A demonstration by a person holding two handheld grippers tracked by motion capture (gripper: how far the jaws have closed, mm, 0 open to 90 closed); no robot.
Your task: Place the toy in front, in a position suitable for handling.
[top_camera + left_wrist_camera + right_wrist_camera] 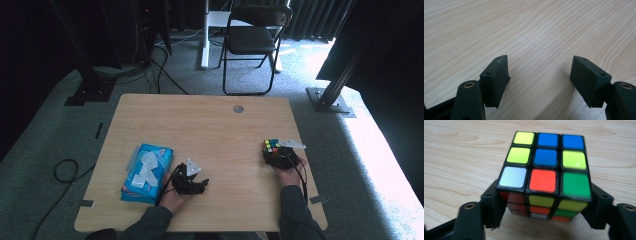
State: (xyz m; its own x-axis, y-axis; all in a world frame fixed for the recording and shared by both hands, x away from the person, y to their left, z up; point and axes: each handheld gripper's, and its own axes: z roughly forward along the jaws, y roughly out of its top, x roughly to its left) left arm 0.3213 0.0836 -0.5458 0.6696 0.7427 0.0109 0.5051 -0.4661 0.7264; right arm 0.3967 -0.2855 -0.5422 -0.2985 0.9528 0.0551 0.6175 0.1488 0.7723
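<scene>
Near the right edge of the pale wooden desk (210, 130), the right gripper (544, 205) seems clamped on the scrambled multicoloured puzzle cube (545, 167). The left gripper (540, 80) rests wide open, empty, beside a blue tissue pack (147, 172).

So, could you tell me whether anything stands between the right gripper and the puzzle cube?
Nothing visible does. The puzzle cube already sits between the jaws of the right gripper, whose pads lie against its two sides on the bare table.

A recording lab: black curtains (320, 17), metal rig posts (336, 82), floor cables (65, 170), folding chair (252, 37).
</scene>
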